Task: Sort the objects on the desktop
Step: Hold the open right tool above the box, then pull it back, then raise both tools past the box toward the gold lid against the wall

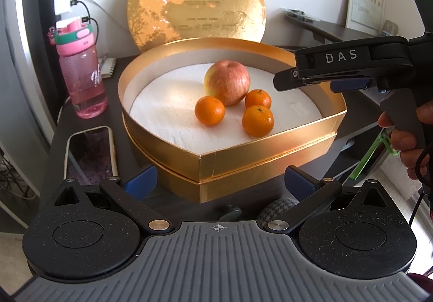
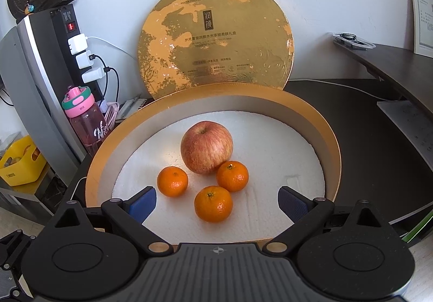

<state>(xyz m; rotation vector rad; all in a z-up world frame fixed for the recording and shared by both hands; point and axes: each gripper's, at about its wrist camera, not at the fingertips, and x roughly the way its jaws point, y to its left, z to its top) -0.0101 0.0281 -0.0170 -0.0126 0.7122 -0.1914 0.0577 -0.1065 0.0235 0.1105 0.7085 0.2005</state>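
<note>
A gold heart-shaped box (image 1: 270, 150) lined with white foam holds a red-yellow apple (image 1: 226, 82) and three tangerines (image 1: 209, 110) (image 1: 258, 98) (image 1: 257, 120). My left gripper (image 1: 219, 180) is open, low in front of the box's pointed corner, with nothing between its fingers. My right gripper (image 1: 281, 80), held by a hand (image 1: 406, 139), reaches over the box's right rim. In the right wrist view the right gripper (image 2: 217, 203) is open above the foam, and the nearest tangerine (image 2: 213, 203) shows between its blue pads, below the apple (image 2: 207, 147). The other tangerines (image 2: 172, 181) (image 2: 232, 176) lie beside it.
The round gold lid (image 1: 196, 1) leans on the wall behind the box. A pink water bottle (image 1: 81, 77), a phone (image 1: 90, 153) and a notepad (image 1: 108, 66) lie left of the box. A power strip with chargers (image 2: 73, 31) stands at the left. Papers (image 2: 406, 123) lie on the desk's right.
</note>
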